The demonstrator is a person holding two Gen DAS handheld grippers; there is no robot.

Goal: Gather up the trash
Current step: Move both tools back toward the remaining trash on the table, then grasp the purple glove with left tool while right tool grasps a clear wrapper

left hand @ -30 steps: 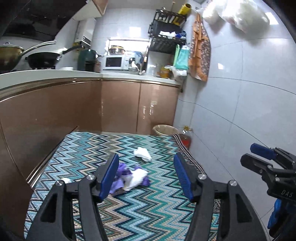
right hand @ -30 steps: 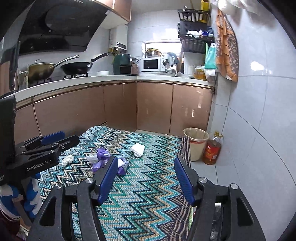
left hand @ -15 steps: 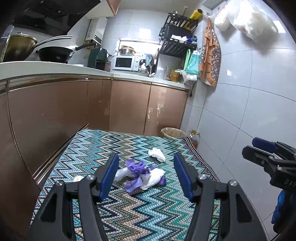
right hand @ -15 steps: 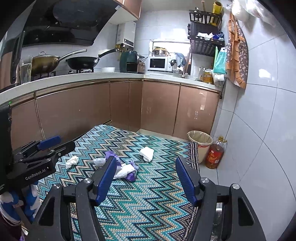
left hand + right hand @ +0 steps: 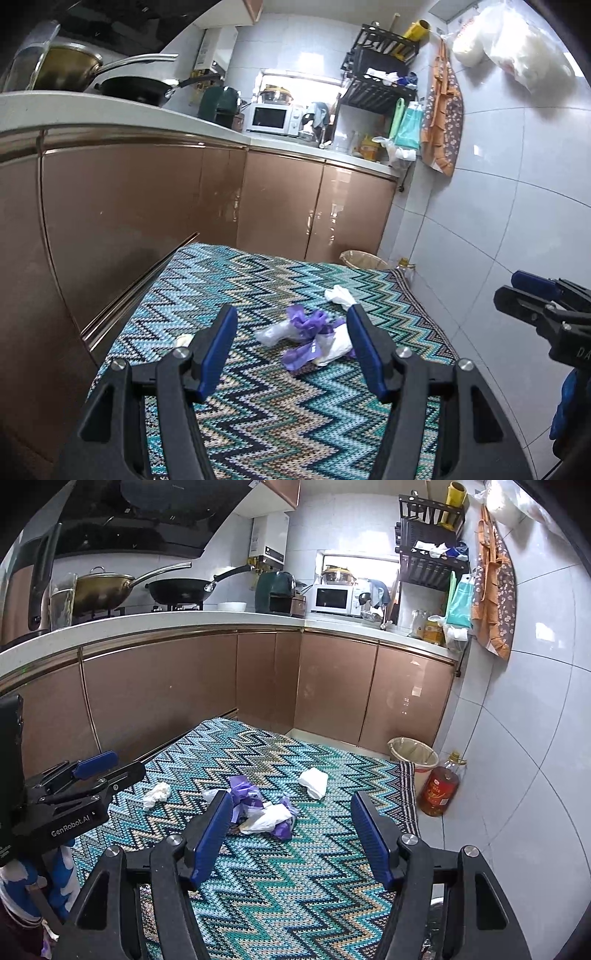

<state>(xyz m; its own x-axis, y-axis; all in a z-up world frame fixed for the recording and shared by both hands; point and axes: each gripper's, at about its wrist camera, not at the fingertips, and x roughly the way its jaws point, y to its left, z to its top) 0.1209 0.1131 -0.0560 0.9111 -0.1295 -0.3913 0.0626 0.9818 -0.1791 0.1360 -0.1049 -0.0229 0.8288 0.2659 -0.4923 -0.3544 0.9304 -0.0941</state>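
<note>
Right, both my claws hang wide and empty, left gripper (image 5: pixel 291 345) and right gripper (image 5: pixel 290 829), over the zigzag rug (image 5: pixel 295 886). Purple-and-white trash heap (image 5: pixel 264 812) sits mid-rug, white tissue (image 5: pixel 314 782) beyond. Only my right view shows the oil bottle (image 5: pixel 439 788) beside the bin (image 5: pixel 413 751) at the rug's far right corner.

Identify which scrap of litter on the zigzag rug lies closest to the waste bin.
The folded white tissue, lying alone on the rug's far right, toward the waste bin. The purple-and-white bag bundle and the crumpled white wad lie farther left.
</note>
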